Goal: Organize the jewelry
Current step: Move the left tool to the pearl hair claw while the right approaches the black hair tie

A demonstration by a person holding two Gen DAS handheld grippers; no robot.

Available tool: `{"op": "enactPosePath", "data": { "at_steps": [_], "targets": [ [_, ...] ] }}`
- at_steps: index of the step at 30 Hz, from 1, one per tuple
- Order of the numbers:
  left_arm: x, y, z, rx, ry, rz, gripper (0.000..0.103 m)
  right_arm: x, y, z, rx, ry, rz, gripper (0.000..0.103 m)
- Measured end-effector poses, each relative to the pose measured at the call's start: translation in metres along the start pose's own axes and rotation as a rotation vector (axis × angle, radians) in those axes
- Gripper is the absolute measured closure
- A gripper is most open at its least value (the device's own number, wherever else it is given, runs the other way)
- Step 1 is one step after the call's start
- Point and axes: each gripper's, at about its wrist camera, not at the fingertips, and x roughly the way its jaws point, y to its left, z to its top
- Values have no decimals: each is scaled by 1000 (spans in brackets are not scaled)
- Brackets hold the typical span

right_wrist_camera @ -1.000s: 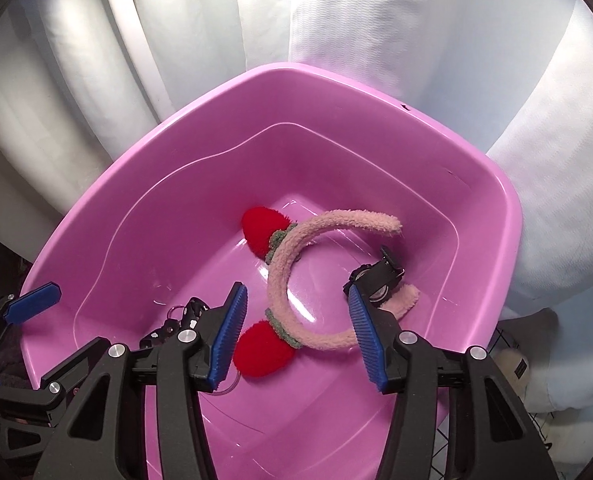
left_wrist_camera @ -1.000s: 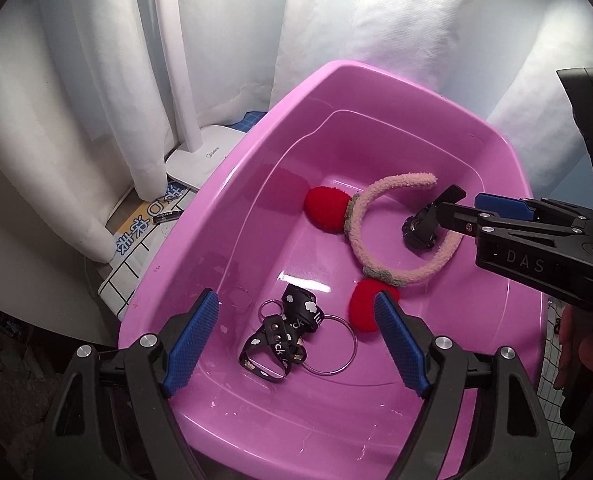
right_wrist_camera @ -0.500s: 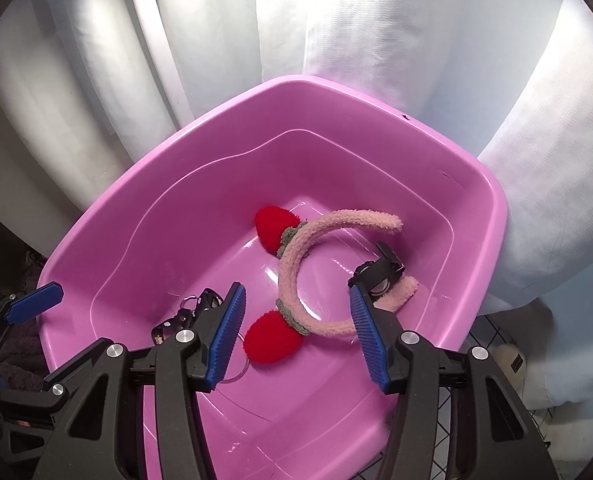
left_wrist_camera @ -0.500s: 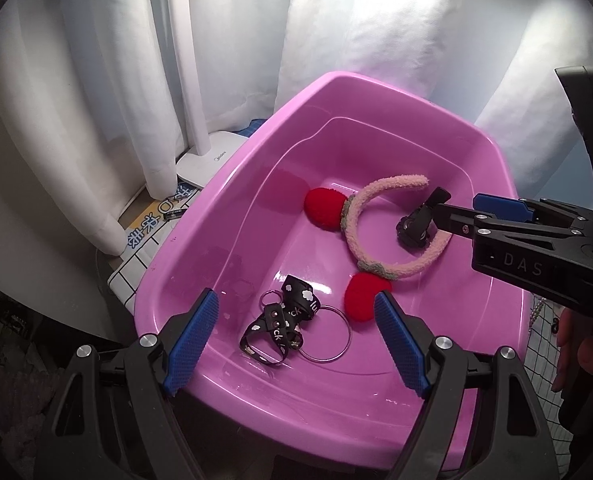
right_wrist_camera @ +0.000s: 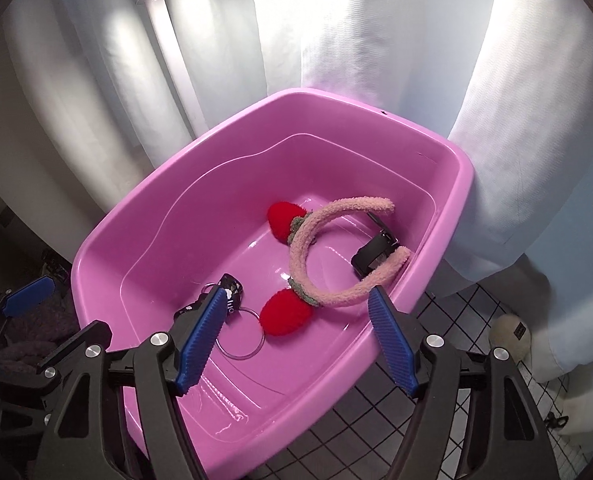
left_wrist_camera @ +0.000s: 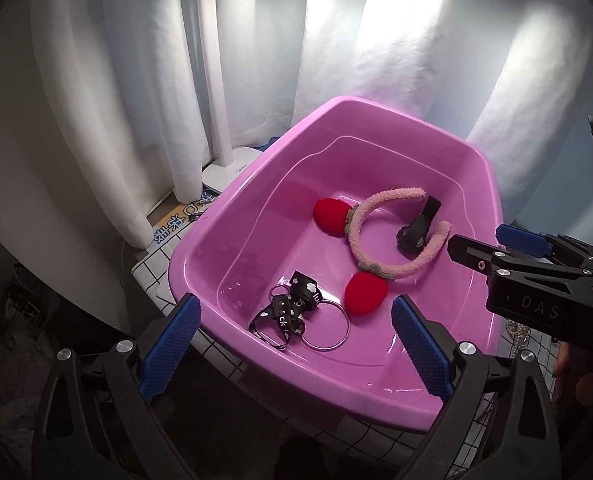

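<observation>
Pink plastic tub [left_wrist_camera: 200,248] is my landmark; all the jewelry sits on its floor. Fuzzy pink headband [left_wrist_camera: 380,236] with two red pompoms lies flat in the far-right half of the tub, open ends facing the right wall. One pompom [left_wrist_camera: 330,216] is toward the far wall, the other [left_wrist_camera: 366,294] nearer the middle. Black clip [left_wrist_camera: 418,230] rests between the headband's two ends, touching the nearer end. Black strap keychain [left_wrist_camera: 286,312] with white print lies in the near-left part of the tub; its large metal ring [left_wrist_camera: 324,326] lies flat just beside the near pompom.

My left gripper [left_wrist_camera: 292,346] hangs over the tub's near rim, jaws spread wide, nothing between the blue pads [left_wrist_camera: 172,340]. My right gripper [right_wrist_camera: 296,344] is also above the near rim, jaws apart and empty; in its view the left pad overlaps the keychain [right_wrist_camera: 230,292], but there's no sign of contact. From the left wrist view, the right gripper's body reaches in over the tub's right wall.

Tub stands on a white grid-pattern cloth [right_wrist_camera: 448,308]. White curtains [right_wrist_camera: 376,40] hang behind the tub. White lamp base [left_wrist_camera: 232,170] stands beyond its left corner.
</observation>
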Motion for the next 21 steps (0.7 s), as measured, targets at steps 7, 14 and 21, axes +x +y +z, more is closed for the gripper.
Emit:
{"op": "enactPosePath", "data": {
  "at_steps": [7, 14, 21],
  "targets": [
    [-25, -25, -15, 8, -43, -22, 6, -41, -31, -44, 79, -53, -4, 30],
    [-45, -77, -35, 60, -83, -115, 6, -79, -86, -132, 213, -79, -46, 30],
    [-47, -148, -65, 146, -75, -211, 6, -113, -159, -219, 381, -60, -134, 30]
  ]
}}
